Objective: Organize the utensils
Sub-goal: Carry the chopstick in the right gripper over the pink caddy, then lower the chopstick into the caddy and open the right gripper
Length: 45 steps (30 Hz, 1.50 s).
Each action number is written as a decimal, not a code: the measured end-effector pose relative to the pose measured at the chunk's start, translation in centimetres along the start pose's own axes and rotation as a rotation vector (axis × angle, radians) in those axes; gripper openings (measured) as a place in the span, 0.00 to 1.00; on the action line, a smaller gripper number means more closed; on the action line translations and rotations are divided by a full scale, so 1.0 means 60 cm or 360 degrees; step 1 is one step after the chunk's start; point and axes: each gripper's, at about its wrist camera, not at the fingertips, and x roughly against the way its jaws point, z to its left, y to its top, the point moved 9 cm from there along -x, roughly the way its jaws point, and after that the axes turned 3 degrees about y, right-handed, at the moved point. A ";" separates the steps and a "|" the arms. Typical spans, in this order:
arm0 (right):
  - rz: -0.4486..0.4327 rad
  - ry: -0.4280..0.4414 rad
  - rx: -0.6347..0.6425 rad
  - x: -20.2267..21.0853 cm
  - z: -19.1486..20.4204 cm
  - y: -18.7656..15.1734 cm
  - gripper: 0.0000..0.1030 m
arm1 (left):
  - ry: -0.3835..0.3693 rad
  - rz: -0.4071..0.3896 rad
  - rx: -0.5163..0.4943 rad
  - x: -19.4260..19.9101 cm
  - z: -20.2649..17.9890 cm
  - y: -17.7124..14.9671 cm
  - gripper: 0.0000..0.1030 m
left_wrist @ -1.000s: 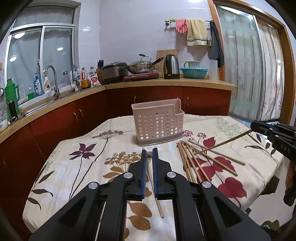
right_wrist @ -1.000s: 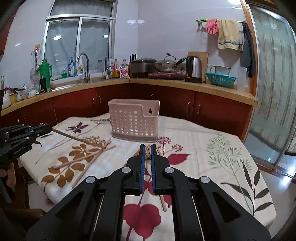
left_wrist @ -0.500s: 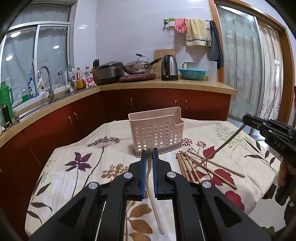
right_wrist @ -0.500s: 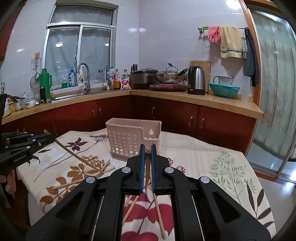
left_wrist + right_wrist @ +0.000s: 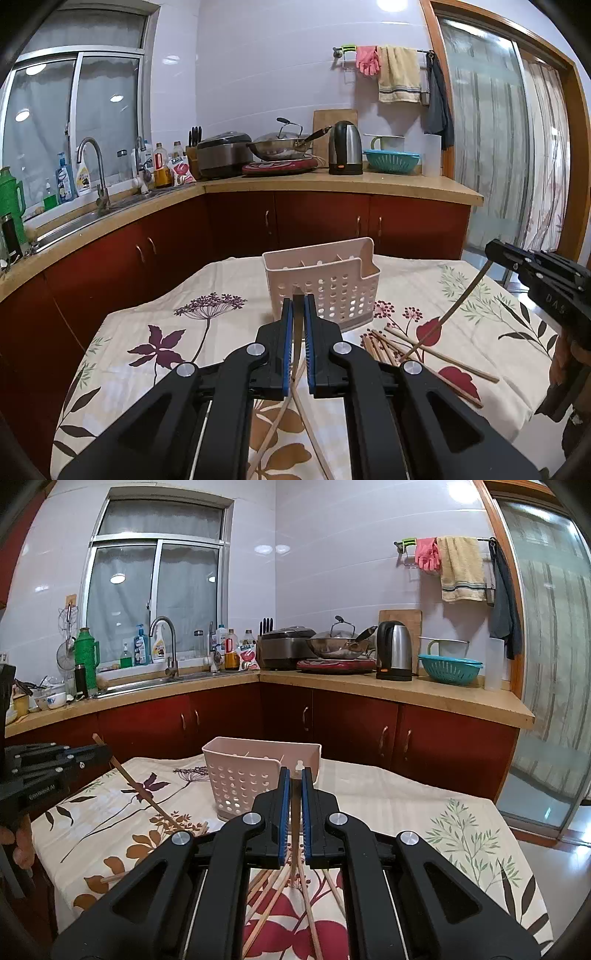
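Note:
A pale pink perforated utensil basket [image 5: 325, 284] [image 5: 240, 775] stands on the floral tablecloth. My left gripper [image 5: 298, 301] hovers just in front of it, shut on a wooden chopstick [image 5: 144, 794] that slants down toward the cloth. My right gripper [image 5: 293, 775] is level with the basket's rim, shut on another chopstick [image 5: 450, 314] that hangs with its low end over the pile. In the left wrist view the right gripper [image 5: 489, 251] shows at the right edge. In the right wrist view the left gripper [image 5: 107, 751] shows at the left edge. Several loose chopsticks [image 5: 424, 350] [image 5: 273, 897] lie on the cloth.
The table [image 5: 155, 317] stands close to red kitchen cabinets [image 5: 321, 218] with a counter behind. On the counter are a kettle [image 5: 345, 147], a wok, a rice cooker and a teal colander. A sink [image 5: 166, 679] is at the left and a glass door at the right.
Both grippers have risen and come nearer the basket. Each carries its chopstick, which has tilted from almost flat to steeply slanted with the low end off the cloth.

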 end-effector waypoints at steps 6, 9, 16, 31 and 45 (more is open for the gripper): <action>-0.0007 0.0010 -0.0019 -0.010 -0.003 0.014 0.06 | -0.0023 0.0014 0.0056 -0.010 0.010 0.013 0.07; -0.0011 0.0021 -0.0040 -0.013 -0.007 0.024 0.06 | -0.0023 -0.0008 0.0051 -0.007 0.011 0.027 0.07; -0.0059 0.0063 -0.0059 -0.018 -0.012 0.057 0.06 | -0.0029 -0.0089 0.0061 0.000 0.016 0.074 0.06; -0.0346 0.0105 0.0011 -0.047 -0.028 0.220 0.06 | -0.0043 -0.0355 0.0066 -0.004 0.037 0.228 0.06; -0.0163 0.0141 -0.0108 -0.191 -0.056 0.159 0.06 | -0.0035 -0.0295 0.0085 -0.129 0.026 0.193 0.06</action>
